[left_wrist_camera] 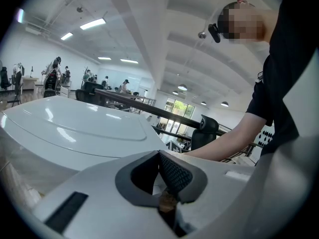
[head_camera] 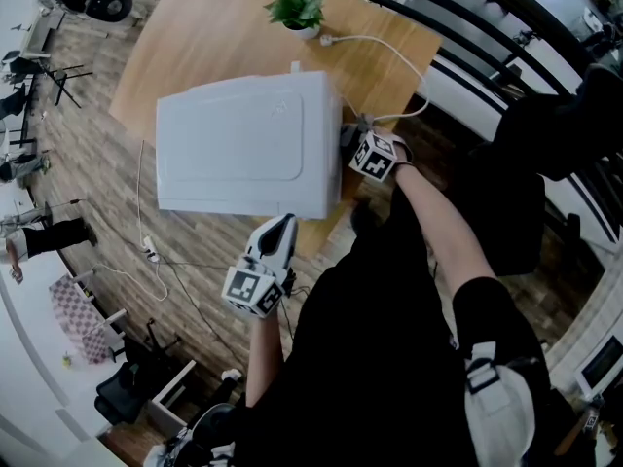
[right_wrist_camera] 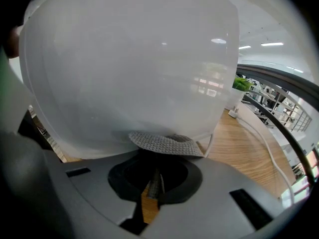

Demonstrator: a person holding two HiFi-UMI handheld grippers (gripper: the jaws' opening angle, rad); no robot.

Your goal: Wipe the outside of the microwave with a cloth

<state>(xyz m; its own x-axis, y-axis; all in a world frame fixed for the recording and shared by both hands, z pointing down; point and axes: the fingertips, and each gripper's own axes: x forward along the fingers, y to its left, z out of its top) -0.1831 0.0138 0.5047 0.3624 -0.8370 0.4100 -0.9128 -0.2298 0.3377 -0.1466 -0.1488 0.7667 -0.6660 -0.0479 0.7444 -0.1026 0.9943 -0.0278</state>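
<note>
Head view: white microwave (head_camera: 243, 144) sits on wooden bench (head_camera: 195, 27). Grey cloth (right_wrist_camera: 167, 143) is pressed against the microwave's right side wall, a fold of it clamped in the closed jaws of the right gripper (head_camera: 355, 142), which sits close up to that wall. Left gripper (head_camera: 277, 232) is at the microwave's near edge, tip pointing at it, jaws together with nothing between. Potted plant (head_camera: 298, 10) stands behind the microwave, white cable (head_camera: 389, 47) curving from beside the plant toward the microwave's right side
</note>
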